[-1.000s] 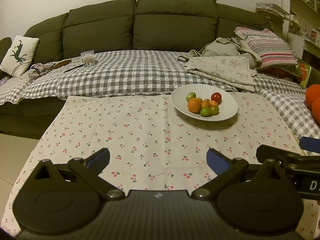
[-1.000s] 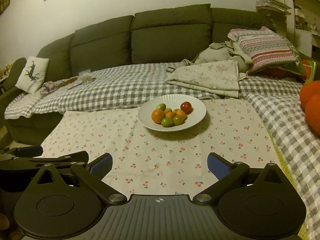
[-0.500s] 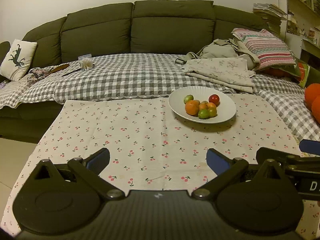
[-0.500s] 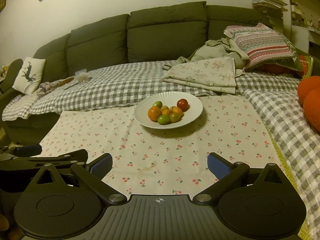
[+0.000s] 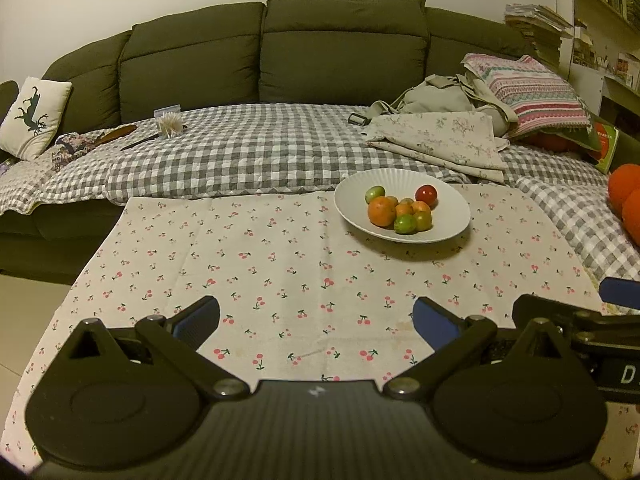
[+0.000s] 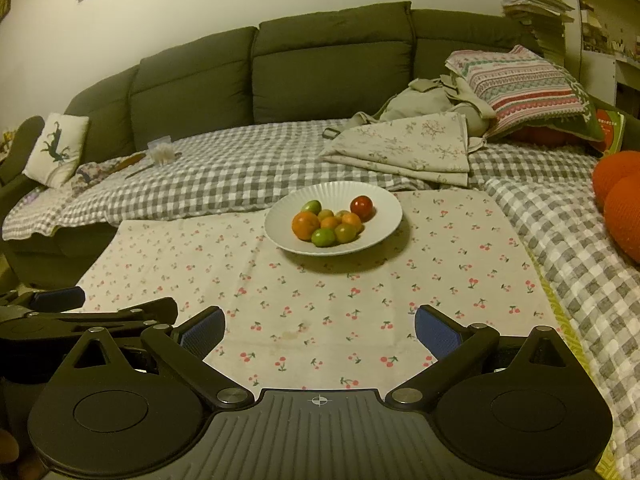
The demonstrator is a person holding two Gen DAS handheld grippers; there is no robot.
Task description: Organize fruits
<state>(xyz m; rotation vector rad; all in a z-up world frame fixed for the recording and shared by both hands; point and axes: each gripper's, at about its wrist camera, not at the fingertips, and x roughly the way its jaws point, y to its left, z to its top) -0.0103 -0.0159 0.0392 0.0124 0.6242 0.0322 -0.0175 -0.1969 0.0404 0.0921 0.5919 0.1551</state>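
Observation:
A white ribbed plate (image 5: pixel 448 210) (image 6: pixel 380 208) stands on a cherry-print cloth (image 5: pixel 280 272) (image 6: pixel 360 300). It holds several small fruits: an orange (image 5: pixel 382 211) (image 6: pixel 306 227), a red one (image 5: pixel 425 195) (image 6: pixel 362 207), green ones (image 5: pixel 405 224) (image 6: pixel 323 237) and small orange ones. My left gripper (image 5: pixel 316 318) is open and empty, well short of the plate. My right gripper (image 6: pixel 320 326) is open and empty, also short of it. Each gripper shows at the edge of the other's view.
A dark green sofa (image 5: pixel 340 48) with a grey checked blanket (image 5: pixel 248 160) lies behind the cloth. Folded linen (image 5: pixel 440 140), a striped cushion (image 5: pixel 532 92) and orange cushions (image 6: pixel 620 200) sit at the right. A deer pillow (image 5: pixel 34 114) is far left.
Both grippers have moved slightly forward toward the plate, which looks a little larger and nearer. Both stay open.

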